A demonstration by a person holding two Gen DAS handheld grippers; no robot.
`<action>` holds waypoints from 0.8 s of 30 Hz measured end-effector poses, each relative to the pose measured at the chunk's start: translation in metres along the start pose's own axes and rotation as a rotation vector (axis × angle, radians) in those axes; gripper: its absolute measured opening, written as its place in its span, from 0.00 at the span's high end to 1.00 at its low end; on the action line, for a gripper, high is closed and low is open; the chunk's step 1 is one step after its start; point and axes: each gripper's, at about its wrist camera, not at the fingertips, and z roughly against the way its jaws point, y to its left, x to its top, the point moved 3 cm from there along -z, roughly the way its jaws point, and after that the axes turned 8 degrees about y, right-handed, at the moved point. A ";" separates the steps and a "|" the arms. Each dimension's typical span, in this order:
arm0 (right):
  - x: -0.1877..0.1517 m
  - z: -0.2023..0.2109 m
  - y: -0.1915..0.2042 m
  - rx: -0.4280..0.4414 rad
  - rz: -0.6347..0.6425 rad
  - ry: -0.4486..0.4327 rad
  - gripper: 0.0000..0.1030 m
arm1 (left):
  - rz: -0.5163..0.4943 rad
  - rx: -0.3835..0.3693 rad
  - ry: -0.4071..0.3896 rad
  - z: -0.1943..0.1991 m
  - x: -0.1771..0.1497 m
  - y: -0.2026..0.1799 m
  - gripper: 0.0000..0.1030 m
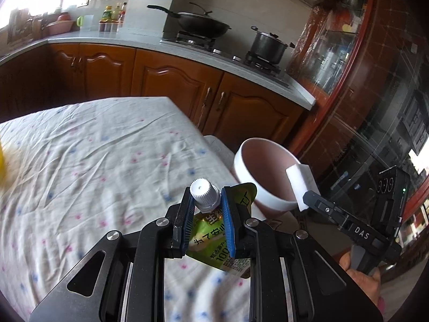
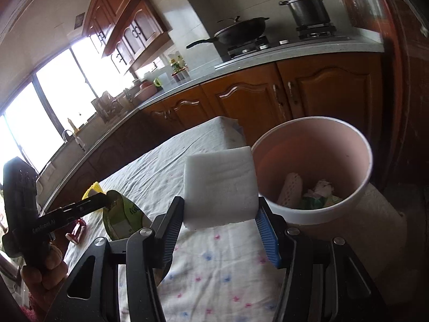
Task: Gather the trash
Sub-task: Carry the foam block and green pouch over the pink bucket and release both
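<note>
My left gripper (image 1: 205, 201) is shut on a green drink pouch (image 1: 214, 238) with a white screw cap, held above the cloth-covered table (image 1: 93, 161). The pouch also shows in the right wrist view (image 2: 123, 214). My right gripper (image 2: 219, 209) is shut on a white foam block (image 2: 219, 187), held just left of the pink trash bin (image 2: 313, 161). The bin holds several scraps of trash (image 2: 316, 196). In the left wrist view the foam block (image 1: 301, 185) sits at the bin's (image 1: 265, 171) right rim.
A yellow object (image 2: 92, 189) and a small red item (image 2: 76, 229) lie on the table at the left. Behind stand wooden cabinets (image 1: 174, 80), a counter with a wok (image 1: 201, 22) and a pot (image 1: 268, 44). The bin stands off the table's right edge.
</note>
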 end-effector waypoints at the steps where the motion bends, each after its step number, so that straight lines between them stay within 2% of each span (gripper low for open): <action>1: 0.001 0.002 -0.004 -0.004 -0.006 -0.004 0.47 | -0.004 -0.001 -0.001 -0.001 0.002 -0.002 0.82; 24: 0.012 0.021 -0.057 -0.067 -0.085 -0.047 0.46 | -0.064 -0.023 0.001 -0.047 0.052 -0.055 0.82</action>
